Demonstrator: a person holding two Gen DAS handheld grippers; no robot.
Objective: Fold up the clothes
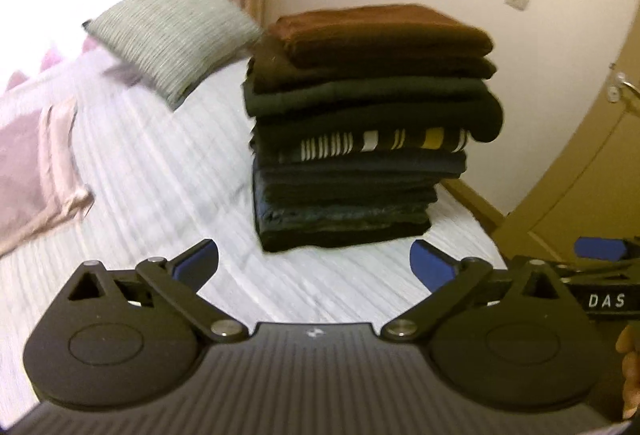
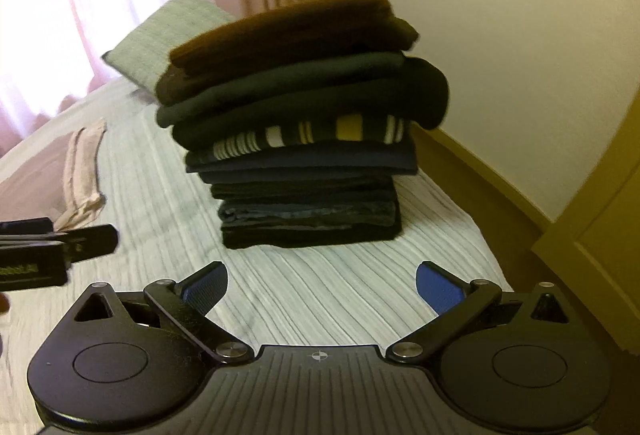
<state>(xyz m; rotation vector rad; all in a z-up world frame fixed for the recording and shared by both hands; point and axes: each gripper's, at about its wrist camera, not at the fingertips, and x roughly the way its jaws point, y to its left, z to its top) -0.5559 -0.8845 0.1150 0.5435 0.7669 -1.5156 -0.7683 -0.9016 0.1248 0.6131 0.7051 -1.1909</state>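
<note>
I'm holding both grippers over the bed [image 1: 160, 171], left gripper [image 1: 314, 263] and right gripper [image 2: 322, 285] fingers spread apart, gripping nothing. Stack of folded clothes [image 1: 368, 131] sitting on bed ahead, beside green pillow [image 1: 172, 31].

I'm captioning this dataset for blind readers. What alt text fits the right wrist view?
A tall stack of folded clothes, brown on top and one striped layer midway, stands on a ribbed pale bedspread. The open right gripper points at it, holding nothing; a green cushion lies behind.
</note>
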